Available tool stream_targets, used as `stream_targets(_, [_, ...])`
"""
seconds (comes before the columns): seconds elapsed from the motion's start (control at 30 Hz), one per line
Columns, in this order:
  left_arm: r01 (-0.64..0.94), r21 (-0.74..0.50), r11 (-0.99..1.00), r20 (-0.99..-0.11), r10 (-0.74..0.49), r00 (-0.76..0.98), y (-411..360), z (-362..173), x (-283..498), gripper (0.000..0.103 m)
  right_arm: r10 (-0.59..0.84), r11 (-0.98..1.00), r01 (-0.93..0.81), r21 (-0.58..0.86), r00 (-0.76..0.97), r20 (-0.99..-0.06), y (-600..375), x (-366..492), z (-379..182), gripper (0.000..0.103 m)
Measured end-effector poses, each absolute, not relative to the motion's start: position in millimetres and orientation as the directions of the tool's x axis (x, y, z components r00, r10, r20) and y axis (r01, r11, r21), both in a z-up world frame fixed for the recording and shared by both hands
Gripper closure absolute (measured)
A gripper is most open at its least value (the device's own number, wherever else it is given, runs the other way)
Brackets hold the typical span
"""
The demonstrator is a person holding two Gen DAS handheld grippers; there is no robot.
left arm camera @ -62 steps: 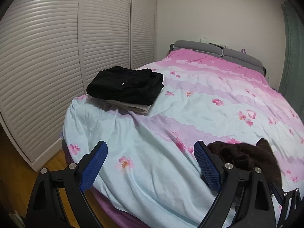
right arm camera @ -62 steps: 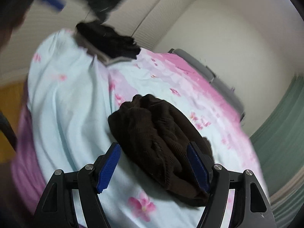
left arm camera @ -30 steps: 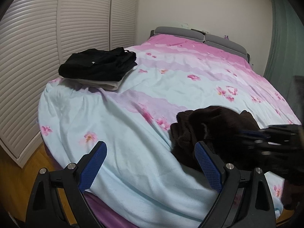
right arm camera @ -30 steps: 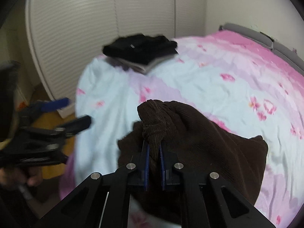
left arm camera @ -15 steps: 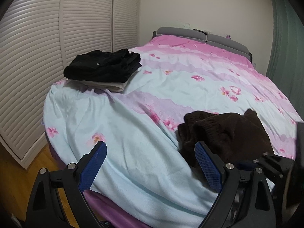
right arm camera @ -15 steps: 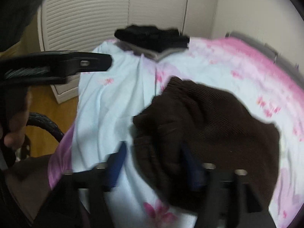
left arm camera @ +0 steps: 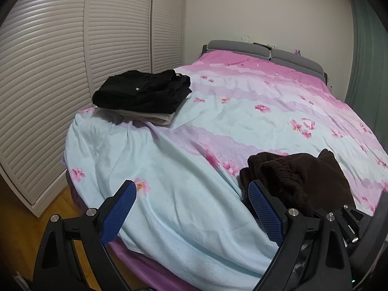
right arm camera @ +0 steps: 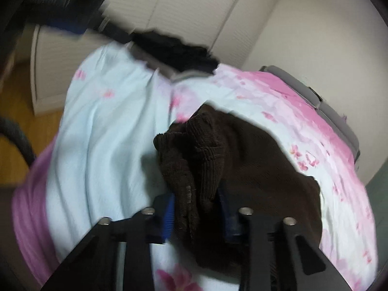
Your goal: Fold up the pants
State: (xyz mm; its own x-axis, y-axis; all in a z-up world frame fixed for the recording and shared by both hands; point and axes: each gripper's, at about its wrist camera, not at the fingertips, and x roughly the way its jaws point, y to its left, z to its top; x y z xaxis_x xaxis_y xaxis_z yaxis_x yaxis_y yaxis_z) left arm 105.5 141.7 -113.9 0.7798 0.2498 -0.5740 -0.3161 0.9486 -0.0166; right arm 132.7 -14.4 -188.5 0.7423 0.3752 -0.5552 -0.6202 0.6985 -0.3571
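your right hand-held gripper (right arm camera: 196,208) clamped the brown corduroy pants (right arm camera: 242,160) on the bed (left arm camera: 194,145); your left hand-held gripper (left arm camera: 191,208) stood open, empty.

Brown ribbed pants (left arm camera: 303,177); pale-blue-and-pink floral bedspread (left arm camera: 194,145); black folded clothes (left arm camera: 143,92).

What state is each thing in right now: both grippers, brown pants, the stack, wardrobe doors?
left gripper: open, empty, over the near bed edge.
right gripper: closed on a bunch of the brown pants.
brown pants: crumpled heap on the bedspread, unfolded.
black clothes: folded, stacked on a folded beige garment.
wardrobe doors: shut.
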Motion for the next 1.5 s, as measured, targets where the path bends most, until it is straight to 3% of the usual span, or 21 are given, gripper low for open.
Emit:
stream_targets(0.2, [-0.327,-0.026,0.945,-0.561,0.257,0.787,147,-109,107,0.008,0.35,0.803,-0.503,-0.32,0.832,-0.43,-25,152,-147,0.079])
stream_targets(0.27, [-0.329,-0.024,0.944,-0.563,0.259,0.785,149,-109,108,0.008,0.338,0.806,-0.501,-0.315,0.827,-0.45,-16,165,-146,0.079])
stream_targets(0.43, [-0.334,-0.019,0.942,-0.58,0.262,0.772,151,-115,111,0.008,0.33,0.76,-0.59,-0.273,0.712,-0.62,11,190,-193,0.077])
stream_targets(0.57, [-0.33,-0.013,0.944,-0.585,0.26,0.768,151,-116,113,0.008,0.322,0.755,-0.586,-0.295,0.722,-0.612,14,180,-201,0.062])
stream_targets(0.67, [-0.319,-0.009,0.948,-0.583,0.254,0.771,148,-116,115,0.008,0.33,0.766,-0.575,-0.288,0.736,-0.591,5,172,-192,0.04])
stream_targets(0.93, [-0.239,-0.017,0.971,-0.563,0.189,0.805,119,-106,129,0.008,0.26,0.925,-0.36,-0.121,0.833,-0.489,-99,148,-145,0.036])
stream_targets(1.13, [-0.11,-0.031,0.994,-0.515,0.078,0.853,66,-96,168,0.008,0.217,0.972,-0.233,0.041,0.805,-0.553,-183,207,-123,0.036])
stream_targets(1.3, [-0.048,-0.047,0.998,-0.488,0.019,0.872,28,-98,203,0.008,0.34,0.94,-0.258,0.222,0.692,-0.637,-225,300,-120,0.036])
stream_targets(1.5, [-0.075,-0.055,0.996,-0.581,0.029,0.814,20,-137,230,0.008,0.454,0.89,-0.28,0.359,0.493,-0.742,-223,379,-166,0.036])
